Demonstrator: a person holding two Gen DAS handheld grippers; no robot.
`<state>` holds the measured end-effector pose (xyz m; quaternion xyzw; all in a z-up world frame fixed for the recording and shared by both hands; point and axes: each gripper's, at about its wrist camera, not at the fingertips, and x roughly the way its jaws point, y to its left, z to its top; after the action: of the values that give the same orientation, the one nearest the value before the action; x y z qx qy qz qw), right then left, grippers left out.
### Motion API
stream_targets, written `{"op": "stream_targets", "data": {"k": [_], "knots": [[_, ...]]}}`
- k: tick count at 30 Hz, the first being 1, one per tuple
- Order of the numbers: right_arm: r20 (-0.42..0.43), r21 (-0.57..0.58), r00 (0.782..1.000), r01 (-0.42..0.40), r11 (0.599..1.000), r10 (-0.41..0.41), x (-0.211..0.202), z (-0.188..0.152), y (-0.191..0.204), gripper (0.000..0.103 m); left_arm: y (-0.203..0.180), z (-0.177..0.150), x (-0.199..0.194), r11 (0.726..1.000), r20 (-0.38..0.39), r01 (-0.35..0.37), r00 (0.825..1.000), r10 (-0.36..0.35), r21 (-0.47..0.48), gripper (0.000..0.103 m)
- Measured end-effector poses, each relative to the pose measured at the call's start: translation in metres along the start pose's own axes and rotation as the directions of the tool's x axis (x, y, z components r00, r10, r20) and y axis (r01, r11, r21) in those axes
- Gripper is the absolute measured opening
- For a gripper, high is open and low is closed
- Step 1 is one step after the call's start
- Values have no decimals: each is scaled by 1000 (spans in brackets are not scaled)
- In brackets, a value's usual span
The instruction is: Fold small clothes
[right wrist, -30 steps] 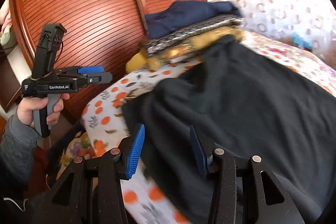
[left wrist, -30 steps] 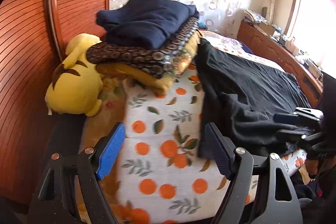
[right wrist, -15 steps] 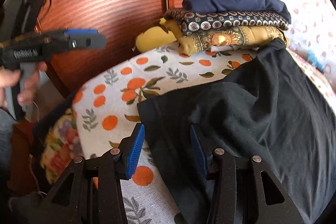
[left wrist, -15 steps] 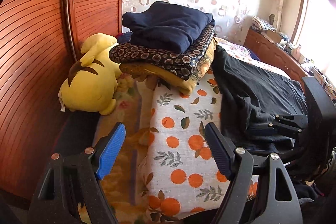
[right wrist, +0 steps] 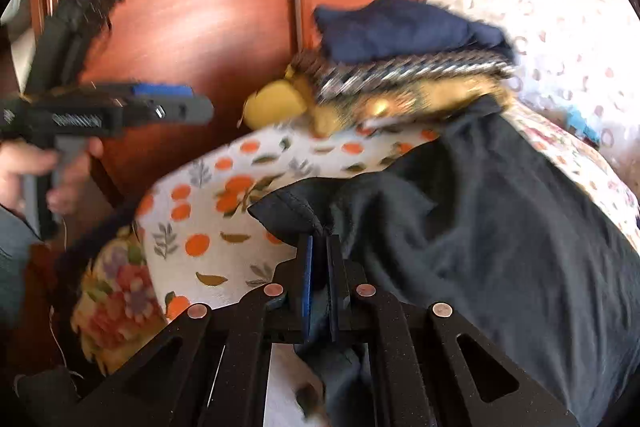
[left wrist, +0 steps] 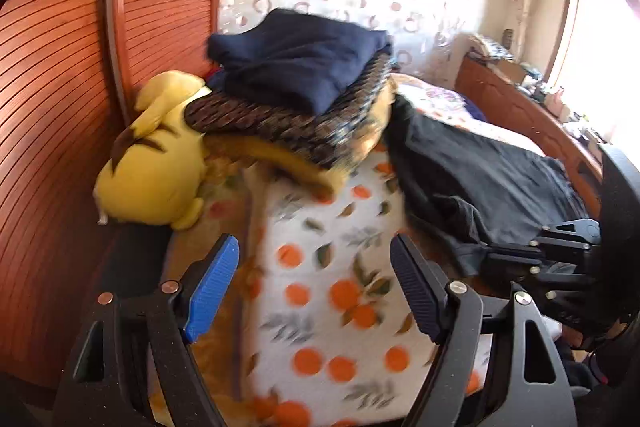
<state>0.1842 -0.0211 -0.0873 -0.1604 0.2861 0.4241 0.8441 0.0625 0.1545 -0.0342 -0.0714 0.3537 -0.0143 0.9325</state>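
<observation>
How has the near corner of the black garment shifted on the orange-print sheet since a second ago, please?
Yes: the black garment corner, flat before, now bunches up off the orange-print sheet, pinched in the right claw, whose jaws just closed.

- The far side of the black cloth garment [right wrist: 500, 235] is cut off by the right wrist view's edge.
- The gripped corner of the garment is hidden between the closed jaws of the right tool [right wrist: 318, 255].
- The yellow plush toy [right wrist: 276, 103] is mostly hidden behind the stack of folded clothes [right wrist: 400, 67], which is smeared by blur.
- The lettering on the left tool [right wrist: 172, 107] cannot be read.
- The small items on the wooden sideboard [left wrist: 532, 99] are too small to tell.
</observation>
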Motion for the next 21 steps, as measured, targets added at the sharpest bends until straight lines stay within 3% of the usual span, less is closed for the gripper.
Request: {"op": "stream_targets", "data": {"k": [6, 12, 16, 21], "knots": [[98, 115, 995, 26, 993, -37, -53, -16, -38, 6, -47, 40, 20, 995, 21, 82, 996, -84, 61, 79], [121, 191, 991, 37, 981, -61, -73, -41, -59, 6, -99, 82, 74, 982, -21, 162, 987, -161, 95, 79], [118, 219, 991, 39, 975, -66, -64, -54, -60, 6, -122, 103, 125, 983, -80, 154, 986, -146, 101, 79], [130, 235, 990, 29, 972, -61, -58, -58, -56, 6, -129, 118, 186, 993, -185, 93, 980, -78, 73, 79]]}}
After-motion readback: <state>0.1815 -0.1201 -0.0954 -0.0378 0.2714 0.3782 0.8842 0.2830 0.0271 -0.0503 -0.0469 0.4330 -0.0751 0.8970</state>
